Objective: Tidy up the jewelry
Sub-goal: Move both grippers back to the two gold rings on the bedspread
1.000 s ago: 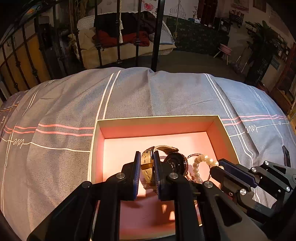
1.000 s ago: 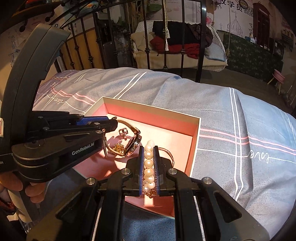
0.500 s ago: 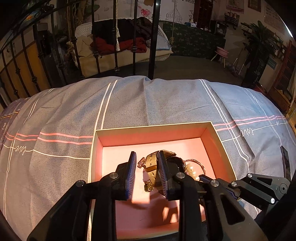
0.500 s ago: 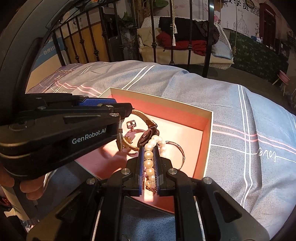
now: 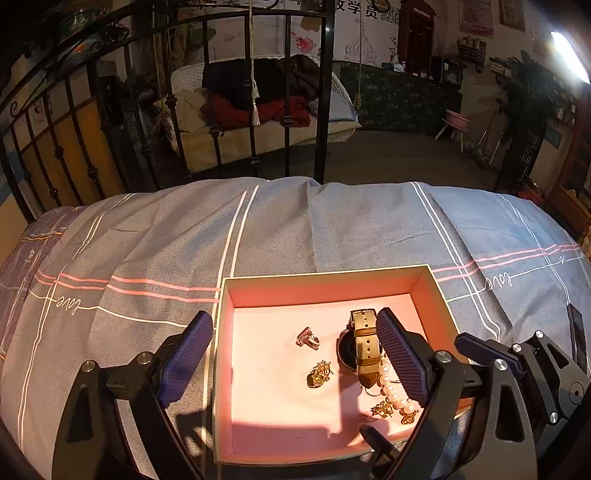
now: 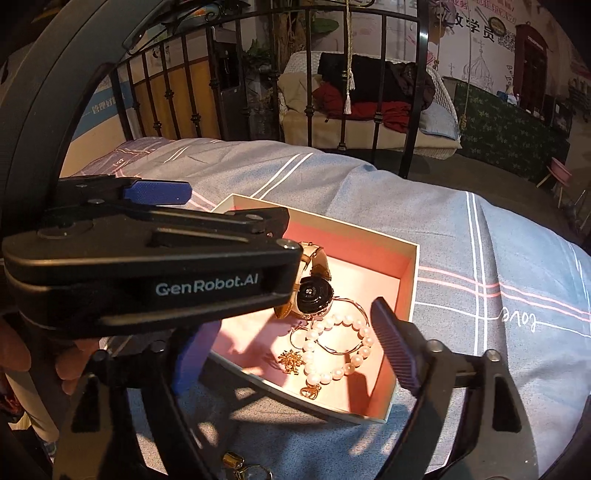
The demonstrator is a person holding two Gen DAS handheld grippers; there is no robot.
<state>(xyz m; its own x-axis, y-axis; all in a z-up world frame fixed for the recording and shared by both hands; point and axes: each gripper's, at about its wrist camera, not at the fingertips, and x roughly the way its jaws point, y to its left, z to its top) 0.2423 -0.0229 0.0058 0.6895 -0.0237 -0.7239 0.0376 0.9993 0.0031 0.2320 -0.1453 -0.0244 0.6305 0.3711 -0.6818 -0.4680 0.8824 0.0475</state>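
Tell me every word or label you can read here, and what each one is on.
"GenRobot.AI": white letters on the side of the left gripper.
"love": script on the bedspread, seen upside down; again in the left wrist view.
Chinese characters on the back wall banner: too blurred to read surely.
Blue sign behind the railing: too small to read.
Nothing legible on the box or the watch.

there is one box (image 5: 332, 275) on one bed (image 5: 295, 229), and in the box are one watch (image 5: 364, 345), one pearl bracelet (image 6: 341, 347), one thin gold bangle (image 6: 356, 308), one small pink ring (image 5: 308, 336), and three little gold pieces (image 5: 319, 374).
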